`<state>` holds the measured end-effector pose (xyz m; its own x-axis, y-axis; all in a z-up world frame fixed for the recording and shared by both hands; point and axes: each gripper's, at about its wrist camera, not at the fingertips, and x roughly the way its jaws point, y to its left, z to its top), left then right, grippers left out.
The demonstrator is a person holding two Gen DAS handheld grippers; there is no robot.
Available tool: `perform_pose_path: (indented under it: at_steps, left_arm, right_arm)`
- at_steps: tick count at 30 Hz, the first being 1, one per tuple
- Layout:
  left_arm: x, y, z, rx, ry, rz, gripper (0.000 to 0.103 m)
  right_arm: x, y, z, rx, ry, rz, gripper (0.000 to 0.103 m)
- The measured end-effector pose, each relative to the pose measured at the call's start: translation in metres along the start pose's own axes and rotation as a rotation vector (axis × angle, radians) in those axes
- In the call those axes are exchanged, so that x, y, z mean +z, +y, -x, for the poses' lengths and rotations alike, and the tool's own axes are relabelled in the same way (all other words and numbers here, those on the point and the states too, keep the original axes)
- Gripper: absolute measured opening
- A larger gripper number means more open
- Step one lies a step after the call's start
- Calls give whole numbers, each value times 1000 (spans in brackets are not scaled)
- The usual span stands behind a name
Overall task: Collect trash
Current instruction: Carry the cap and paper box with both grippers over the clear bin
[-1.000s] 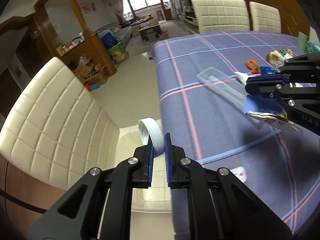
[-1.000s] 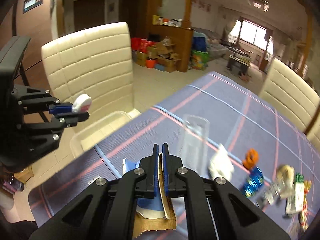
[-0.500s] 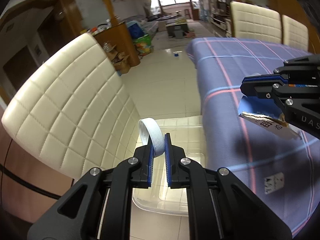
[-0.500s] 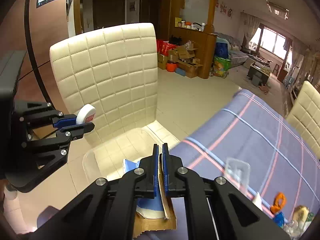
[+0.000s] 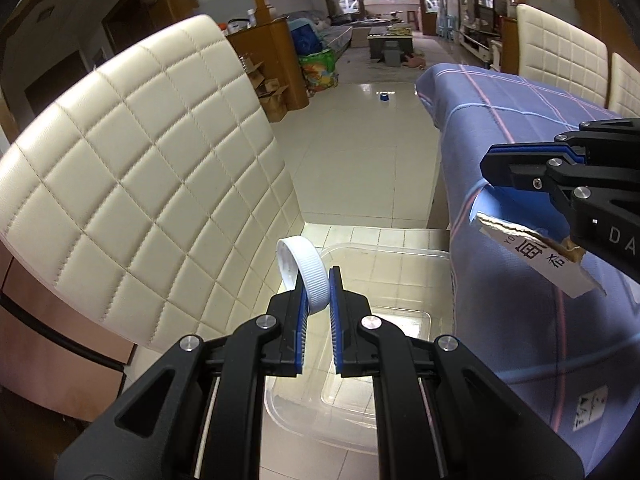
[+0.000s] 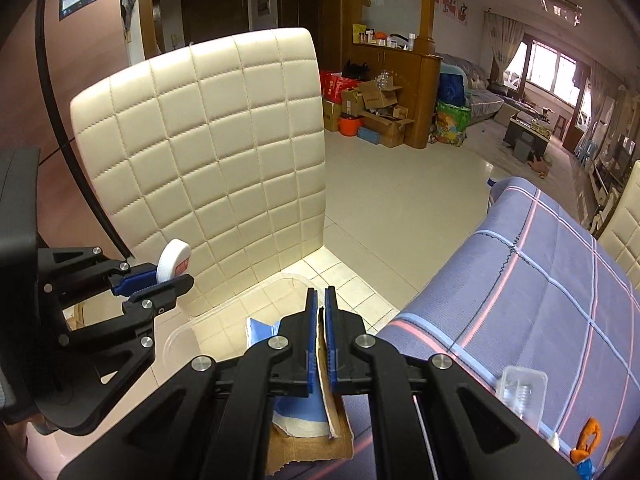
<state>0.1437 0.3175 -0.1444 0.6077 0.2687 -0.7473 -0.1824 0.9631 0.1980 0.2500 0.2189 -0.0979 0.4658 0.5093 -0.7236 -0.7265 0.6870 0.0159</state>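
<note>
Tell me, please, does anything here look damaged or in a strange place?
Yes. The cardboard piece held by the right gripper is torn, with ragged edges and its blue face peeling. A small blue object lies alone on the floor far off. The white cap in the left gripper looks intact.

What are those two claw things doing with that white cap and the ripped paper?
A person is tidying up trash with a gripper in each hand. The left gripper pinches a white bottle cap, and the right gripper pinches a torn piece of cardboard. Both hang near a clear plastic bin on the floor, between the cream chair and the table with the plaid cloth. Nothing has been dropped in yet.
</note>
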Motion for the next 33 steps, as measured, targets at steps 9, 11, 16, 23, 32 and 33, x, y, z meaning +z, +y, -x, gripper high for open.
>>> perform_pose_path:
  at_steps: [9, 11, 16, 23, 32, 33]
  left_arm:
    - [4, 11, -25, 63, -12, 117, 11]
    - [4, 14, -31, 55, -7, 142, 11]
    - [0, 24, -53, 52, 22, 213, 11]
    - [-5, 18, -83, 62, 68, 199, 11]
    - [-13, 26, -90, 31, 134, 249, 48]
    - [-14, 27, -90, 41, 135, 252, 72]
  right_arm:
    - [11, -8, -32, 22, 22, -103, 4]
    - [11, -6, -41, 11, 26, -118, 4]
    - [10, 1, -58, -10, 27, -122, 4]
    - [10, -8, -64, -13, 17, -135, 4]
    - [10, -17, -65, 10, 13, -188, 4]
    - [10, -16, -65, 10, 13, -183, 4]
